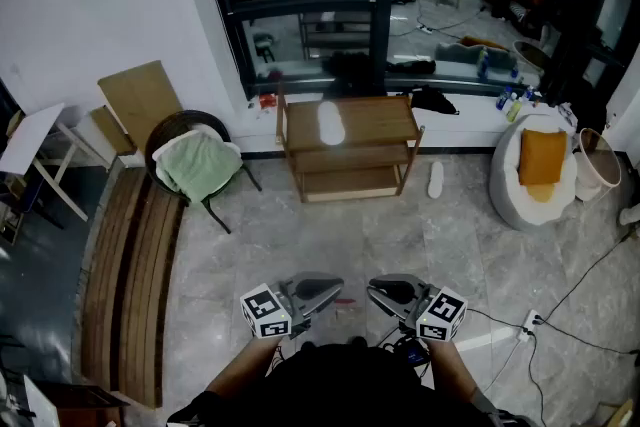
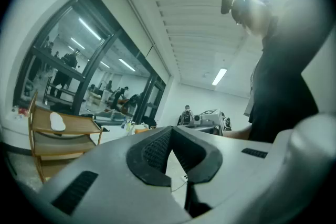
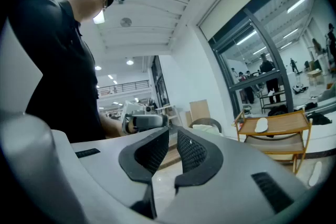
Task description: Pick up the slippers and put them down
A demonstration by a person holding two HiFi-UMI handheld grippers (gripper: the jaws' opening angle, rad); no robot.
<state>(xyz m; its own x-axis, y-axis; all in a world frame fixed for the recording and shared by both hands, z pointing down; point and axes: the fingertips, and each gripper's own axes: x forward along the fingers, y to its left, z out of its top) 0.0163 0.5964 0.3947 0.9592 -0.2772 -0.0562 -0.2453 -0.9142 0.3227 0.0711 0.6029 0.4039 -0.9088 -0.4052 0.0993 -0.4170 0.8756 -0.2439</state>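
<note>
Grey marble floor with a glass wall behind. Far left is a wooden bench [image 1: 130, 265], then a chair [image 1: 165, 130] with a green towel [image 1: 197, 165]. The left gripper [image 1: 335, 295] and right gripper [image 1: 375, 293] sit close to the body with their tips facing each other. Both have their jaws closed together with nothing between them. The wooden shelf [image 1: 385, 110] has the shelf slipper [image 1: 330, 122] on its top board. The floor slipper [image 1: 435, 179] lies just right of the shelf. Both slippers are well apart from the grippers. A beanbag [image 1: 520, 200] and cables [image 1: 590, 280] are far right.

Risks:
- The shelf slipper looks flat and soft. Jaws not opened in time would likely shove it off the board, and a pinch on its thin edge may slip.
- The floor slipper is near the shelf leg, so a reach could bump the shelf.
- The cables on the right could snag a foot on the way in.

Hard to tell:
- Both slippers are small and washed out, so sole up or down is unclear.
- The person's feet are hidden under the torso.
</note>
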